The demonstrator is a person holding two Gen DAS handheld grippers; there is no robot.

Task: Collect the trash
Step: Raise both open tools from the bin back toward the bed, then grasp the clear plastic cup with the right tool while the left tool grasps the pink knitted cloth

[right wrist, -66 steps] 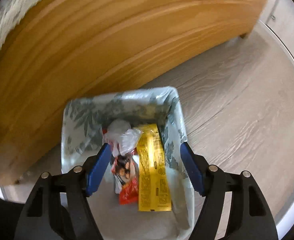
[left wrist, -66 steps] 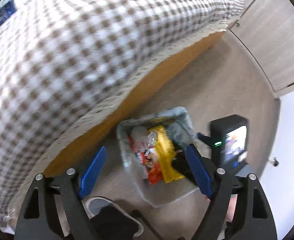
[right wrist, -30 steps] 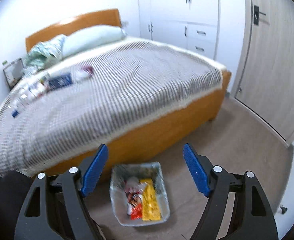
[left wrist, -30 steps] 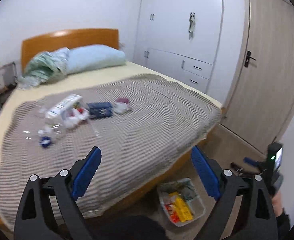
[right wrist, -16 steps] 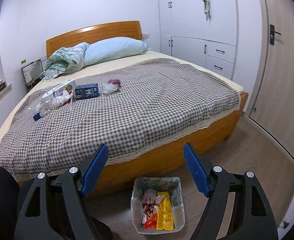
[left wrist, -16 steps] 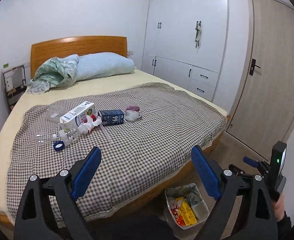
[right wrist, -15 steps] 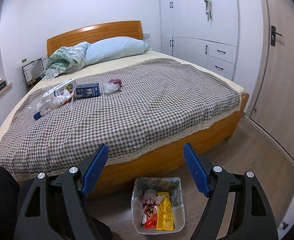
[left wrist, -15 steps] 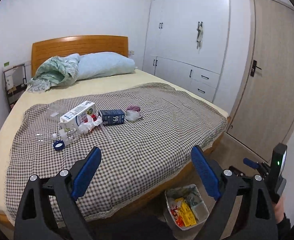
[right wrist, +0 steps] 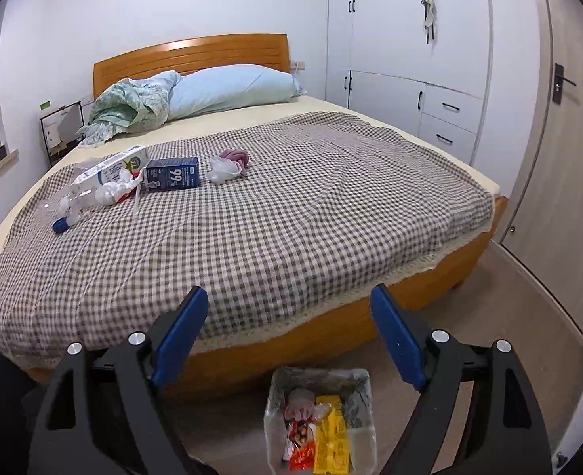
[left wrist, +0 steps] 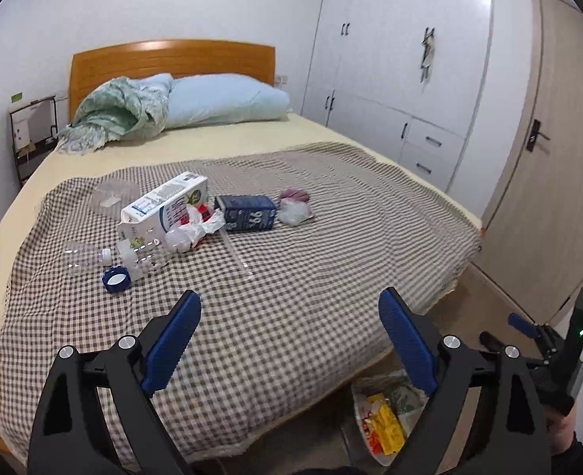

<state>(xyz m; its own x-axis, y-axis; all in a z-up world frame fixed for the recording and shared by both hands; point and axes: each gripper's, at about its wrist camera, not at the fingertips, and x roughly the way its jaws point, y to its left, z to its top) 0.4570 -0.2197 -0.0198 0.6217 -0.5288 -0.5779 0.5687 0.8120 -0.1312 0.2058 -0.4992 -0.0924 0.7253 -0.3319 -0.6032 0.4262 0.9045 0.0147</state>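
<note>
Both claws [left wrist: 289,340] [right wrist: 287,338] agape, nr bed edge [right wrist: 331,312].

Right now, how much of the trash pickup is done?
Done: wrappers lie in the bin. In hand: nothing; left gripper and right gripper are open. Left on the bed: white carton, blue carton, bottle, cap, bags.

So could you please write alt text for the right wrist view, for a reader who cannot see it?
The open right tool hovers empty above a lined trash bin on the floor that holds wrappers, at the foot of a bed. On the checkered blanket farther back lie a milk carton, a dark blue carton, a clear bottle and crumpled plastic.
</note>
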